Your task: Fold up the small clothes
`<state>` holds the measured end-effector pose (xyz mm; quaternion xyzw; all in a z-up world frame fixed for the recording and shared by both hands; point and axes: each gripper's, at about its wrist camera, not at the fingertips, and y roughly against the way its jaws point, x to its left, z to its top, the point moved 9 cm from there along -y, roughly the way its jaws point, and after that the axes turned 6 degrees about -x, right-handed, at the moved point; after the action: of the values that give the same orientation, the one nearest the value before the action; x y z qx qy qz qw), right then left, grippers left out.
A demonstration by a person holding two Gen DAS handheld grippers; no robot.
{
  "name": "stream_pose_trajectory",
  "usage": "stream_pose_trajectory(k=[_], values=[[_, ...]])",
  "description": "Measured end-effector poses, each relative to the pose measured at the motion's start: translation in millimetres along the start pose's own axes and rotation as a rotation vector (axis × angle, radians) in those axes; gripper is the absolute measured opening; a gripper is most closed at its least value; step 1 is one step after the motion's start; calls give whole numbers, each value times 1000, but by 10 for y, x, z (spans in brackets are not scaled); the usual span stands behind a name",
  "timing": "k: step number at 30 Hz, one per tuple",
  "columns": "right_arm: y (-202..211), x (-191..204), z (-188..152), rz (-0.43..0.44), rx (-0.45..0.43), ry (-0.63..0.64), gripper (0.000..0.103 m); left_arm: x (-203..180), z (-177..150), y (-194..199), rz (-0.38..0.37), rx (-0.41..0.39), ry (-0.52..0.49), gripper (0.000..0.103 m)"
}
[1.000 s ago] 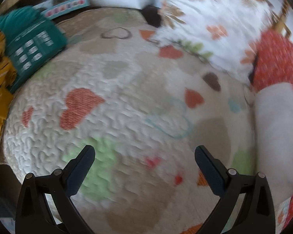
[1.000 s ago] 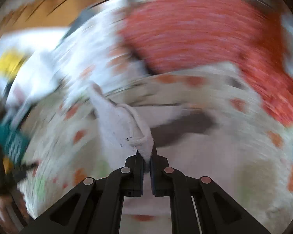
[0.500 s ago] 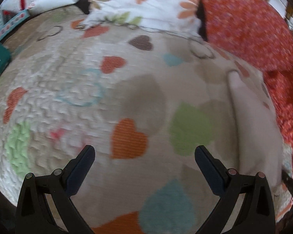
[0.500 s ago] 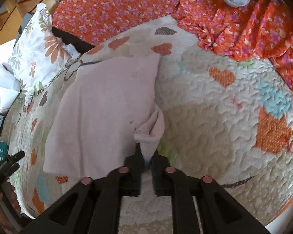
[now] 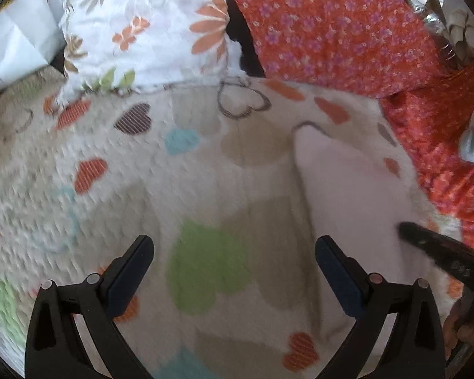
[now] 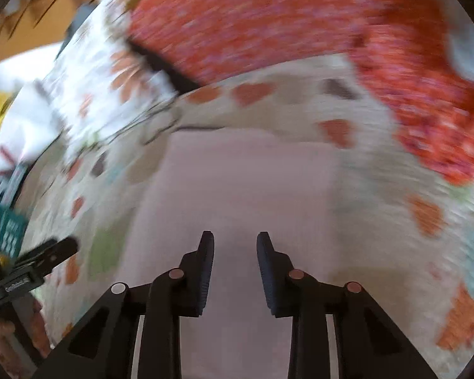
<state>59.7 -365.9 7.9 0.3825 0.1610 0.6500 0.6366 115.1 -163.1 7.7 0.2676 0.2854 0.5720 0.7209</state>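
Pale pink cloth [image 6: 237, 183] lies released; your right gripper [image 6: 233, 246] has just been opening, left gripper [image 5: 233, 252] gapes empty. Blurred haste risks rumpling it.

Bare quilt [image 5: 205, 189] left of cloth [image 5: 347, 195]; pillows [image 5: 148, 25] behind.

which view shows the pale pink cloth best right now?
Right wrist view: the pale pink cloth fills the centre, lying flat on the heart-print quilt, its far edge and both sides visible despite motion blur. The left wrist view catches it only at the right, partly behind the right gripper's finger.
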Motion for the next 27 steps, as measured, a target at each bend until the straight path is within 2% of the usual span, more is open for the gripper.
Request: stream_pose_trajectory(k=[3,6,9,12,15,19,20,21,23,24,25,27], values=[[-510,371,22,41,81,59,27,234,-46,-90,56,14,-2,102],[-817,656,108,86,90,73,28,420,-110,-178,82,62,3,102],[-947,699,227,131,88,9,31,492,-157,-195,66,84,25,102],[-826,549,330,166,69,-68,31,397,-200,-233,29,106,33,102],[-559,353,476,132,1,-92,31,141,-213,-244,6,94,-3,102],[-323,107,461,67,-36,-98,31,-419,-296,-201,-60,59,-141,102],[-306,54,432,54,-32,-102,31,-563,-361,-188,-63,54,-203,102],[-300,-8,385,35,-22,-103,31,-637,-417,-197,-40,57,-256,102],[-281,-103,330,11,-8,-99,31,-666,-614,-304,78,96,-389,102],[-261,-149,312,-2,-5,-93,31,-633,-687,-357,102,114,-403,102],[-231,-201,292,-18,-6,-84,34,-590,-711,-375,85,121,-370,102],[-183,-287,285,-45,-11,-72,48,-514,-681,-363,15,167,-282,102]])
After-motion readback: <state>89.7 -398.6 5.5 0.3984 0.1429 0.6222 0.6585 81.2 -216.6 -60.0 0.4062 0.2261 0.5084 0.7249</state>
